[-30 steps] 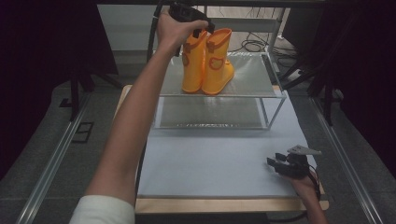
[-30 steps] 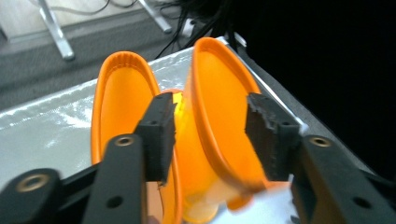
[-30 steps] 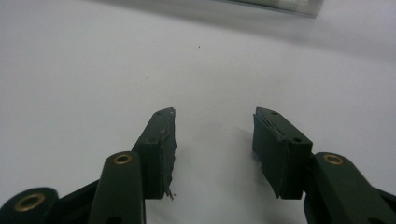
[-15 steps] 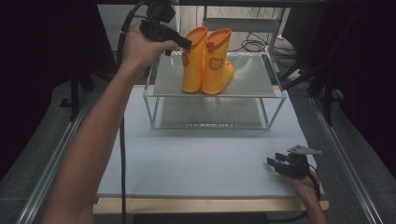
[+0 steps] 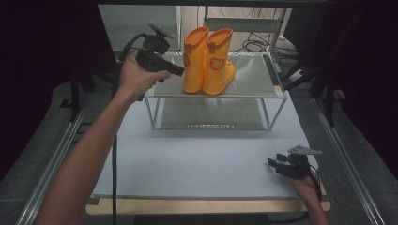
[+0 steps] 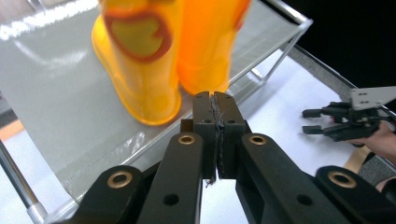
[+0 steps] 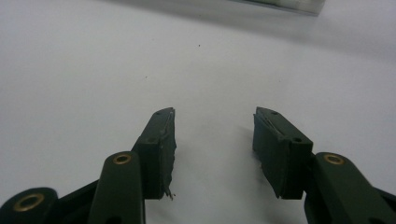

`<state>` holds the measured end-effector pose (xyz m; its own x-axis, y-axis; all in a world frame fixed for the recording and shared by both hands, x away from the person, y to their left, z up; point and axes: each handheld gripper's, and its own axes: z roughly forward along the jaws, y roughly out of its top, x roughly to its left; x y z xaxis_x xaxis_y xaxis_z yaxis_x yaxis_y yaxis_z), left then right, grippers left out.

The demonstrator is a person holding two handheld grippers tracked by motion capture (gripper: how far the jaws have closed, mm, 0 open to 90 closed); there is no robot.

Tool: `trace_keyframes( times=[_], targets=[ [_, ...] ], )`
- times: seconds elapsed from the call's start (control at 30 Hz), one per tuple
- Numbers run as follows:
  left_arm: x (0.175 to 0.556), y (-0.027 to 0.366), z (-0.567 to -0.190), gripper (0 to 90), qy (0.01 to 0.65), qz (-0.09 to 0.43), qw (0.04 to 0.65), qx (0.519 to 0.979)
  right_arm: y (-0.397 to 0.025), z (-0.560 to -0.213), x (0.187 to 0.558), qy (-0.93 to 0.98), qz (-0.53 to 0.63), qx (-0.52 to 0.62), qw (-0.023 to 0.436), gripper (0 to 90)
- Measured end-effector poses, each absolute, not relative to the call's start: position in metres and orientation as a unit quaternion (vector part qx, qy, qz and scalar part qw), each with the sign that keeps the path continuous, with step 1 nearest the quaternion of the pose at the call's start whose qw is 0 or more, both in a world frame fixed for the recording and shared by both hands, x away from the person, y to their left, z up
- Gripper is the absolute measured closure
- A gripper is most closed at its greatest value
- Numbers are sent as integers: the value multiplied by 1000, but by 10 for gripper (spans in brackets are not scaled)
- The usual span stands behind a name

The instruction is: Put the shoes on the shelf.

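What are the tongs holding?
Nothing. The left tongs are shut on nothing, just short of the boots on the shelf. The right tongs are open over the table.

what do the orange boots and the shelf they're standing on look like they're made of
Orange boots: probably moulded rubber or soft plastic, going by the smooth, slightly glossy, seamless skin and the soft highlights in the left gripper view. Shelf: seemingly a grey sheet, perhaps metal or frosted plastic, with a dull sheen, on thin bright metal rods.

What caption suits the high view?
Left gripper, shut, beside orange boots on a metal shelf; right gripper open.
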<state>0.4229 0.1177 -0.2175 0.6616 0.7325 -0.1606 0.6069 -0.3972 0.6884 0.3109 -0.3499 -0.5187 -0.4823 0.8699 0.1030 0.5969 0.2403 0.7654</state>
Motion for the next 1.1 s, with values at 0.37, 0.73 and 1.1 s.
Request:
trace_keyframes(
  times=[0.37, 0.73, 1.1],
  targets=[
    [453, 128, -267, 900, 444, 81, 355, 818, -351, -519, 311, 768, 390, 478, 175, 489],
    [482, 119, -301, 900, 471, 80, 336, 812, -351, -518, 310, 765, 393, 479, 176, 488],
    [487, 111, -313, 900, 482, 71, 340, 804, -353, -516, 309, 760, 399, 481, 179, 488]
  ],
)
